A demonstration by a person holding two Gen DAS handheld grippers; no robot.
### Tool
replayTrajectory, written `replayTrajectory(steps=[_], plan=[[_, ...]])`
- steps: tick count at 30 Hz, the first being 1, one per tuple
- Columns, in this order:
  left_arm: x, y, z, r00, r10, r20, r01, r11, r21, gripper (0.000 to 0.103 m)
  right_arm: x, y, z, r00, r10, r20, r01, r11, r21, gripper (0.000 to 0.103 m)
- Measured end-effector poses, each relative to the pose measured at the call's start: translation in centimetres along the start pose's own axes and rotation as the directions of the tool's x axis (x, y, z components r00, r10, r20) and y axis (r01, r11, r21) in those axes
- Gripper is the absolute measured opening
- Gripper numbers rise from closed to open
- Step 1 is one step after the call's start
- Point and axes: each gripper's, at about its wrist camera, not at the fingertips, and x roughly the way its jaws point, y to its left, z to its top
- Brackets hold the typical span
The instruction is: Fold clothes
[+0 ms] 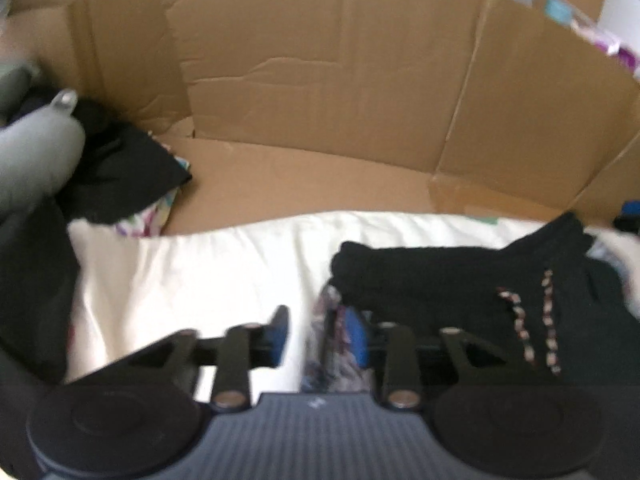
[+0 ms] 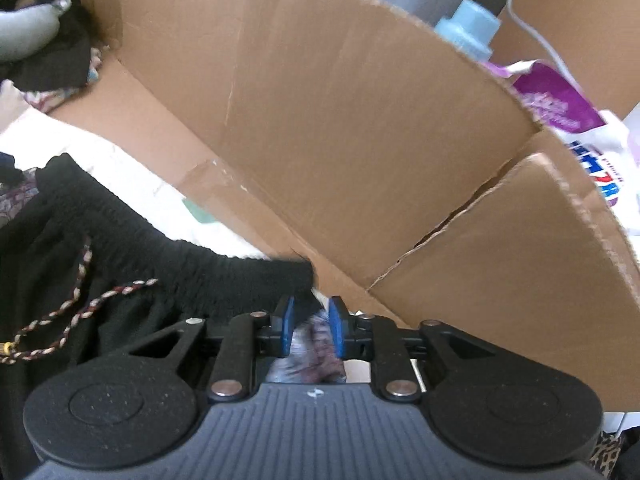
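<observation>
Both tongs are spread and pinch nothing — the left tongs (image 1: 320,338) gape at the left end of the black shorts (image 1: 460,292), the right tongs (image 2: 311,330) at the right waistband corner, patterned cloth loose between their pads. The shorts lie on the white sheet (image 1: 192,272) before the cardboard (image 2: 340,120). We should lift straight off — dragging would spoil the fold.

Left gripper (image 1: 320,336), angled downward, jaws parted with blue pads well apart. Right gripper (image 2: 311,328), likewise angled downward, jaws narrower, pads apart.
</observation>
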Motion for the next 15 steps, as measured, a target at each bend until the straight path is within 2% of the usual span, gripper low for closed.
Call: replayTrajectory(steps=[3, 10, 15], plan=[[-1.6, -0.6, -0.6, 1.000, 0.005, 0.020, -0.005, 1.000, 0.009, 0.043, -1.7, -0.4, -0.7, 0.999, 0.027, 0.021, -0.028, 1.000, 0.003, 0.029], [-6.5, -3.1, -2.6, 0.997, -0.067, 0.035, 0.066, 0.997, 0.027, 0.043, -7.3, -1.3, -3.0, 0.995, 0.093, 0.035, -0.095, 0.994, 0.053, 0.029], [-10.0, -4.8, -4.4, 0.995, -0.097, 0.019, 0.096, 0.994, 0.051, 0.043, -12.7, -0.6, -5.7, 0.995, 0.059, 0.087, -0.064, 0.996, 0.064, 0.030]])
